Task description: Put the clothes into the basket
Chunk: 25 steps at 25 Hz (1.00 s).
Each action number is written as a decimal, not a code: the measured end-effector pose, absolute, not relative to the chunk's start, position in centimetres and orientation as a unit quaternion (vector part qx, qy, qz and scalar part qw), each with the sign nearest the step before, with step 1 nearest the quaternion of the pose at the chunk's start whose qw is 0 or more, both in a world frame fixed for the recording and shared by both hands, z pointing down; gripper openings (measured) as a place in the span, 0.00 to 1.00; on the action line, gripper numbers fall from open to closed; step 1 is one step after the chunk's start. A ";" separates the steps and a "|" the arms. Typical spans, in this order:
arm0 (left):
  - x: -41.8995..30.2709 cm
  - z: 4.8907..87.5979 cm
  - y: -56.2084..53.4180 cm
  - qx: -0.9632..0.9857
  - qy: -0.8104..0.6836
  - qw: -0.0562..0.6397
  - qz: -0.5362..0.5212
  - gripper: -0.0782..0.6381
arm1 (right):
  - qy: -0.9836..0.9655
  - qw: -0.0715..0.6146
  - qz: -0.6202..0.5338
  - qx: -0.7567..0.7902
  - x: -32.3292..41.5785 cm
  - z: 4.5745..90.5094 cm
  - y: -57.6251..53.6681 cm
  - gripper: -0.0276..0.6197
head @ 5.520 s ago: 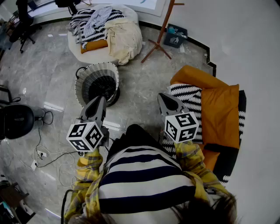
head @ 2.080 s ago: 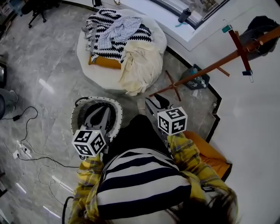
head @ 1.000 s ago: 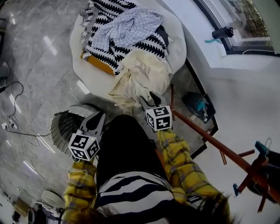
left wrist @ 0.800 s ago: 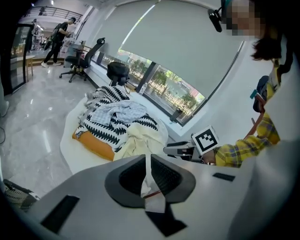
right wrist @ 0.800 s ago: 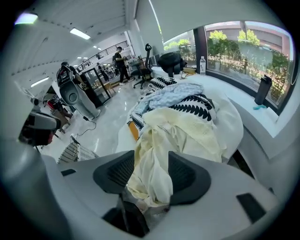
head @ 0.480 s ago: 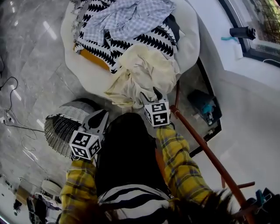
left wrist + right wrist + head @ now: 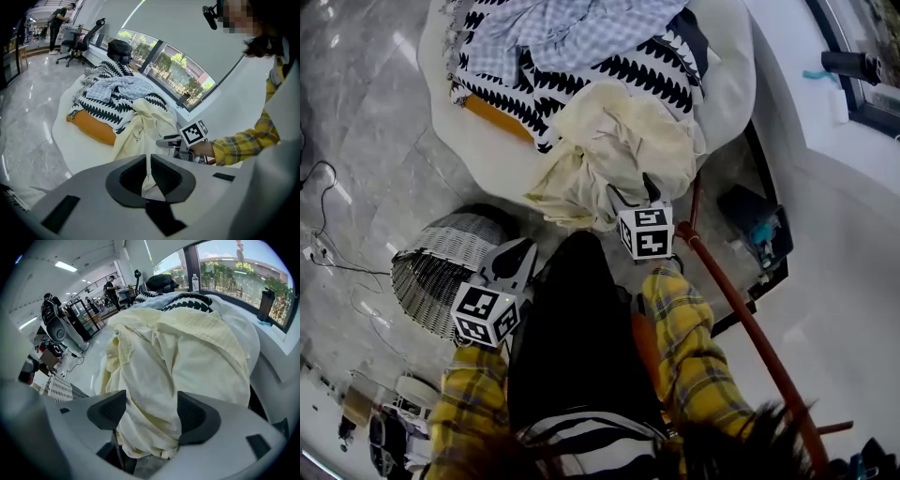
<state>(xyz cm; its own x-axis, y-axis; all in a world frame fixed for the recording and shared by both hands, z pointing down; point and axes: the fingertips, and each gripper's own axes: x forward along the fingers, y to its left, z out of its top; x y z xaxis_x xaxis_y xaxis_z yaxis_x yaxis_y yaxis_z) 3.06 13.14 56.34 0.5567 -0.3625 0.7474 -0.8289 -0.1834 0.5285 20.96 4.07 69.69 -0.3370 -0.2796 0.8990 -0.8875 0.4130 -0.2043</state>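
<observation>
basket (image 7: 431, 281) lies partly hidden behind left tool (image 7: 521, 251).

The garment (image 7: 628, 150) is cream, the blanket (image 7: 619, 80) black-and-white zigzag.

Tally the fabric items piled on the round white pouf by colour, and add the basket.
Cream garment: 1
Black-and-white zigzag textile: 1
Pale blue checked garment: 1
Orange cushion: 1
Wicker basket: 1
Total: 5
</observation>
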 end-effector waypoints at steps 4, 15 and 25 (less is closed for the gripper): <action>3.0 57.2 13.5 0.732 -0.402 0.495 0.238 0.16 | -0.726 0.411 0.377 0.403 20.7 71.3 4.1 0.57; 2.2 58.4 14.6 0.724 -0.407 0.507 0.231 0.16 | -0.731 0.414 0.384 0.383 17.5 74.0 5.0 0.57; 1.8 57.8 15.5 0.720 -0.417 0.509 0.221 0.16 | -0.702 0.478 0.338 0.406 17.3 75.8 5.2 0.30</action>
